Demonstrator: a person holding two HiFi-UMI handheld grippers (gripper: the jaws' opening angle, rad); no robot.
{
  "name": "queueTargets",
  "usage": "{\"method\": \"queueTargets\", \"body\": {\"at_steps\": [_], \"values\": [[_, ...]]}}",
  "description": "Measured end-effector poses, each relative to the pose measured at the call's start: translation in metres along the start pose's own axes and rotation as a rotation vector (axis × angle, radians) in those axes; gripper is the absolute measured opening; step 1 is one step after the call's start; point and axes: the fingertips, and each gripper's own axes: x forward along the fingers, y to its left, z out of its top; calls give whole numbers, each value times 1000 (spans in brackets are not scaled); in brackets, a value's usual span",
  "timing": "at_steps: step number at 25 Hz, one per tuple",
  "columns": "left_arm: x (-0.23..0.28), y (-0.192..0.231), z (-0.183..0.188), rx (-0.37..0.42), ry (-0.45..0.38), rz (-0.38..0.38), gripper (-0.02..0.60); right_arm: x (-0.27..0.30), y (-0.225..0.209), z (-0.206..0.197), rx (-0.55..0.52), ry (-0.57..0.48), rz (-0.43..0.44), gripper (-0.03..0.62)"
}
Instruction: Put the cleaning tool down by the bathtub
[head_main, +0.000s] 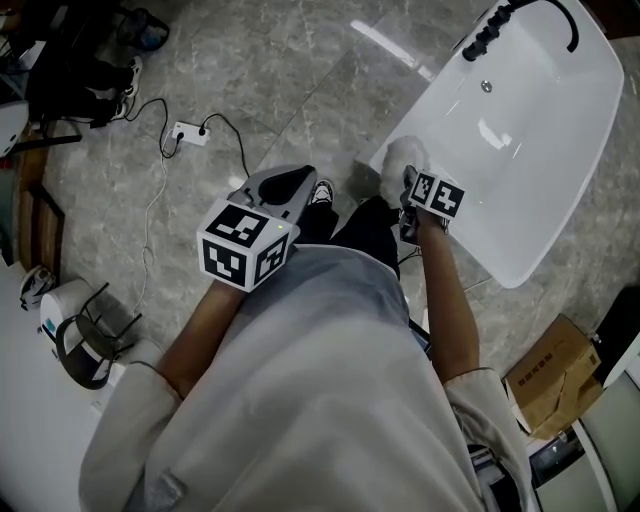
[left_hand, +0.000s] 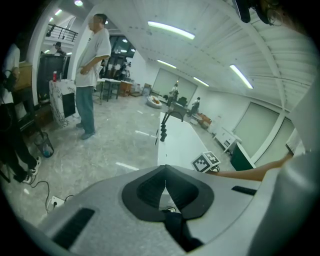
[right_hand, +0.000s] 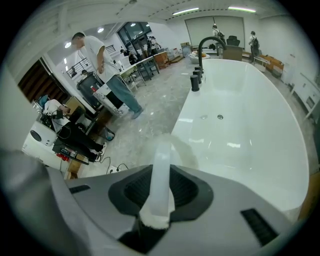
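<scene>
Transport is the step in hand, I judge; my right gripper (right_hand: 160, 186) is clenched on the pale handle of the cleaning tool (right_hand: 161, 165), whose fluffy head hangs at the near rim of the bathtub (right_hand: 250, 125); my left gripper (left_hand: 165, 186) is closed on nothing, near my waist; next I must lower the tool to the floor (head_main: 300, 90) just beside the tub, then release.
</scene>
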Motion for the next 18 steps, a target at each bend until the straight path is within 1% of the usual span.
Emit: {"method": "queueTargets", "body": {"at_steps": [5,8,18], "values": [[-3,-1,0,-2,4,6,5,8,-5,-1,8,7,-24,84],[-4,0,-2,-7,5,13,5,13,-5,-3,-16,19,-32,84],[-5,7,-7,-24,13,41,5,32,-7,2,-54,32,-27,84]]}}
